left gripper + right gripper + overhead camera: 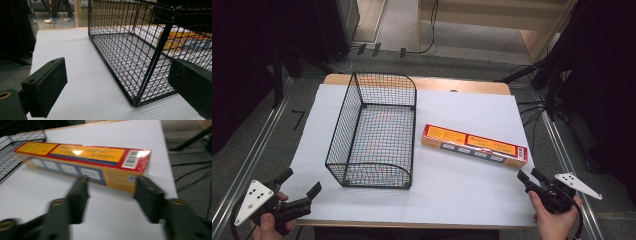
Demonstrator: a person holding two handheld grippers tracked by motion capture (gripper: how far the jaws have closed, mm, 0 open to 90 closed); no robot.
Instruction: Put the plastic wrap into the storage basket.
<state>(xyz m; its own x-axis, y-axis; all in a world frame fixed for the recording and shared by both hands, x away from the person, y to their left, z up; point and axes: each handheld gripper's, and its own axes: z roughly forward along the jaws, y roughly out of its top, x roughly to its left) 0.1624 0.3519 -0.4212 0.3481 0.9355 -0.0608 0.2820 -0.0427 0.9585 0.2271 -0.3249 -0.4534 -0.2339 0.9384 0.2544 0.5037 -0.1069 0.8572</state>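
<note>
A black wire-mesh basket stands empty on the white-covered table. Just to its right lies a long yellow-and-red cardboard box. The left gripper sits at the near left edge with jaws spread; the right gripper, also spread, points at the box's near end.

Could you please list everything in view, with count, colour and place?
basket: one, black wire, empty, left of centre on the sheet.
box: one, long, yellow and red, lying flat right of the basket, apart from it.
sheet: one, white, covering most of the table.
table: one, wooden, its far edge bare.
cables: several, black, on the floor at right.
left gripper: one, black, open, near-left corner, held in a hand.
right gripper: one, black, open, near the box's right end, held in a hand.
</note>
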